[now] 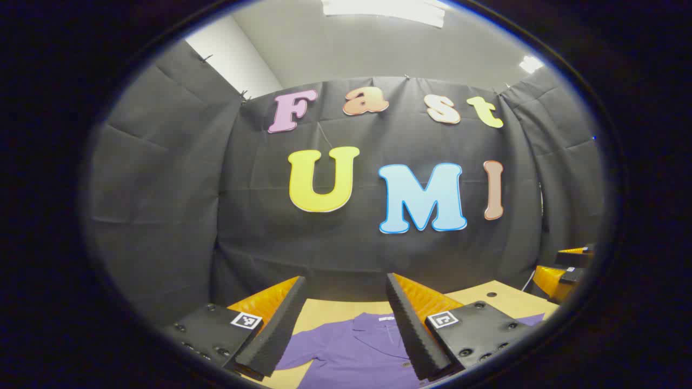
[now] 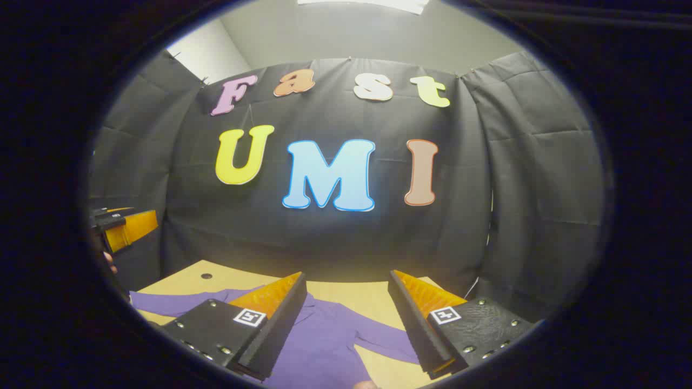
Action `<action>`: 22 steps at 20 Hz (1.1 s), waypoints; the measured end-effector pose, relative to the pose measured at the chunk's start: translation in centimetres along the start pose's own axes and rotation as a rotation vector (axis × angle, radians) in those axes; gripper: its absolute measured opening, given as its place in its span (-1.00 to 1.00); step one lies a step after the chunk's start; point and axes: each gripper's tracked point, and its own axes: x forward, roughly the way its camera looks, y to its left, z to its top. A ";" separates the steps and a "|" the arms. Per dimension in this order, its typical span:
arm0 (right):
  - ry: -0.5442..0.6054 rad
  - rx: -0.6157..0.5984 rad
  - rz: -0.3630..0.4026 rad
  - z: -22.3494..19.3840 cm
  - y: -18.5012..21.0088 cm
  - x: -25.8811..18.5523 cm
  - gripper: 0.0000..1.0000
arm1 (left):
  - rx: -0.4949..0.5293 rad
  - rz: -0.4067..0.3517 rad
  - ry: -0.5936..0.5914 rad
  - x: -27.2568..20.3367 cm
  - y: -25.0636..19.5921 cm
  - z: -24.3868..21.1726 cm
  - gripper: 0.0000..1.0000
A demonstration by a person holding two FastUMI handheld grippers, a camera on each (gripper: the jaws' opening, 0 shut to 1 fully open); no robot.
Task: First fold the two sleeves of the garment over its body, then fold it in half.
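Observation:
A purple collared shirt (image 1: 357,351) lies flat on the wooden table (image 1: 330,310), collar toward the far wall, one sleeve spread to each side. My left gripper (image 1: 346,329) hovers above its collar area, open, nothing between the fingers. In the right gripper view the same shirt (image 2: 324,346) stretches across the table (image 2: 357,300), a sleeve (image 2: 178,303) reaching left and the other sleeve (image 2: 386,346) lying at the right. My right gripper (image 2: 346,324) is open above the shirt's right part, apart from the cloth. The left gripper (image 2: 121,227) shows far off at the left edge.
The black cloth wall stands close behind the table's far edge. A small round hole (image 2: 206,276) marks the tabletop near its far left corner, another hole (image 1: 491,295) shows at the far right. The other gripper (image 1: 562,273) shows at the right edge of the left gripper view.

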 end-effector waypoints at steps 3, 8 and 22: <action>0.029 -0.067 -0.037 -0.8 0.5 0.1 0.89 | 0.017 -0.036 -0.007 0.6 0.4 -0.8 0.86; 0.043 -0.042 -0.022 -1.0 1.6 0.1 0.90 | 0.055 -0.002 -0.012 0.9 2.4 -0.5 0.84; 0.198 -0.033 -0.121 -7.4 -4.7 1.5 0.89 | 0.016 0.027 0.004 1.3 1.7 -2.0 0.86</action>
